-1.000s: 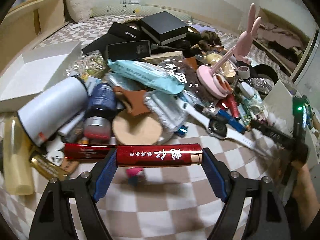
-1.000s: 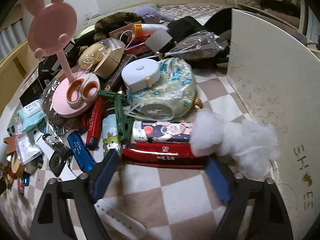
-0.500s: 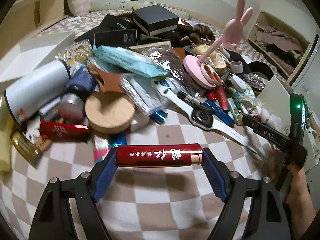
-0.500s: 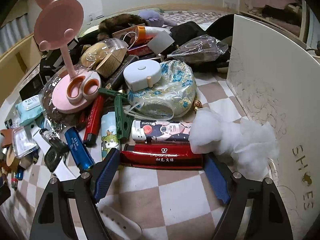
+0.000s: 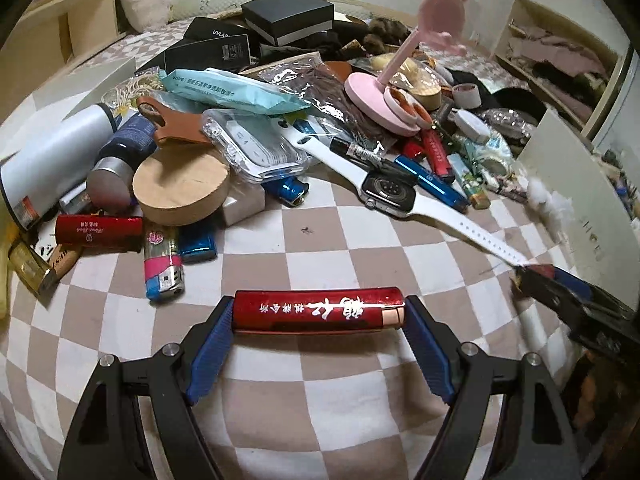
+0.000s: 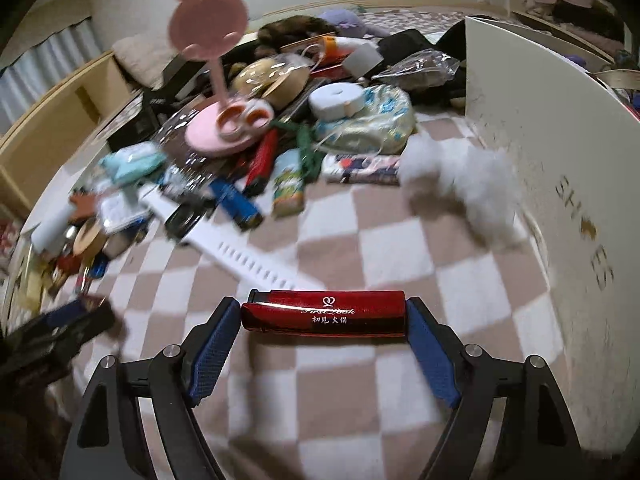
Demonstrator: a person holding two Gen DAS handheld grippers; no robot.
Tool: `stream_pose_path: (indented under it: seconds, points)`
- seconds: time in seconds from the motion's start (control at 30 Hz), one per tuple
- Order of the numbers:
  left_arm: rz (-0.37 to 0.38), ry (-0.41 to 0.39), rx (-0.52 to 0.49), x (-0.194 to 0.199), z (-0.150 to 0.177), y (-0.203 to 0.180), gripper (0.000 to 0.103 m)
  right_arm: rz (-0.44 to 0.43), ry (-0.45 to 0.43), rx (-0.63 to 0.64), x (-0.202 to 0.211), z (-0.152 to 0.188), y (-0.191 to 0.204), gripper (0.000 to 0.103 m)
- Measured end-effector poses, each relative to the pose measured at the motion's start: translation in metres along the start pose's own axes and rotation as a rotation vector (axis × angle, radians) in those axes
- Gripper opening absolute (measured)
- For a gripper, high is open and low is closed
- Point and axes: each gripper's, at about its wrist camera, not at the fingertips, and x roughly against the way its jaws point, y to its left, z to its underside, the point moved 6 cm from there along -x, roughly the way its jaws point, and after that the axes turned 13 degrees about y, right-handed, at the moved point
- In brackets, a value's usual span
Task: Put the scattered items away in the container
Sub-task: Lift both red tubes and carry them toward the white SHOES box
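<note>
My left gripper [image 5: 318, 313] is shut on a red lighter with white characters [image 5: 280, 309], gripped end to end between the blue pads above the checked blanket. My right gripper [image 6: 323, 316] is shut the same way on another red lighter [image 6: 360, 314], lifted off the blanket. The white shoe box [image 6: 560, 160] stands just right of the right gripper; in the left wrist view the shoe box [image 5: 568, 176] is at the far right. The right gripper [image 5: 560, 292] also shows in the left wrist view, blurred. Scattered items lie in a pile [image 5: 280, 128] beyond both grippers.
A white smartwatch [image 5: 388, 192] stretches across the blanket. Several lighters [image 5: 164, 264], a wooden disc [image 5: 180, 188], a white bottle [image 5: 52, 160] and a pink bunny stand [image 5: 384, 96] sit in the pile. A cotton wad [image 6: 460, 184] lies beside the box wall.
The right gripper closed on the red lighter by the cotton wad and drew it back from the pile. The left gripper, still holding its lighter, shifted right and lower.
</note>
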Motion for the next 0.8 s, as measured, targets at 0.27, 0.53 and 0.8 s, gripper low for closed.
stream_pose_path:
  seconds: [0.27,0.53,0.8]
  points:
    - [-0.034,-0.031,-0.008,0.009,-0.001,0.001,0.082,-0.012,-0.002,0.044,0.009,0.025,0.016,0.083]
    - [-0.022,-0.050,0.023,0.022,0.012,-0.004,0.082,-0.053,-0.021,0.033,0.027,0.032,0.018,0.083]
    - [-0.025,-0.113,0.051,0.055,0.018,-0.014,0.082,-0.084,-0.071,0.054,0.059,0.033,0.019,0.083]
